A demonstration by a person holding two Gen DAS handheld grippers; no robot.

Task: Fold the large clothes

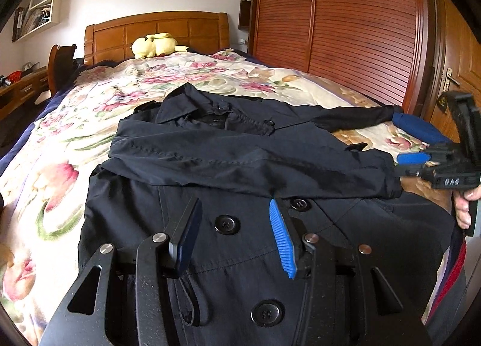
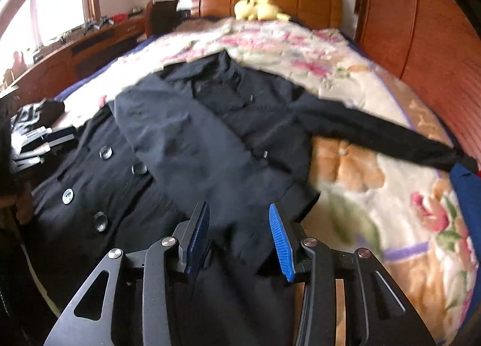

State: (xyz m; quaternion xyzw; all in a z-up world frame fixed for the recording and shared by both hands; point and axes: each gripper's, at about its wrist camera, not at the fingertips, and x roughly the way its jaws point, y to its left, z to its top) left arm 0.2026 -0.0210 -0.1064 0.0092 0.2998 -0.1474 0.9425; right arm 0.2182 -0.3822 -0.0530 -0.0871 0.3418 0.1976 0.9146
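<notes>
A dark navy double-breasted coat (image 1: 234, 141) lies front-up on the floral bed, collar toward the headboard. Its left sleeve is folded across the chest, cuff at the right (image 1: 375, 171). The other sleeve (image 1: 354, 117) stretches out to the right. My left gripper (image 1: 234, 213) is open and empty just above the coat's buttons. My right gripper (image 2: 237, 219) is open and empty over the folded sleeve's cuff end (image 2: 270, 195); it also shows at the right edge of the left wrist view (image 1: 412, 162). The coat (image 2: 186, 135) is blurred in the right wrist view.
The floral bedspread (image 1: 90, 123) covers the bed. A yellow plush toy (image 1: 154, 45) lies by the wooden headboard (image 1: 156, 30). A wooden wardrobe (image 1: 345, 24) stands along the right. A blue cloth (image 1: 418, 126) lies at the outstretched sleeve's end. A desk (image 2: 90, 42) stands at left.
</notes>
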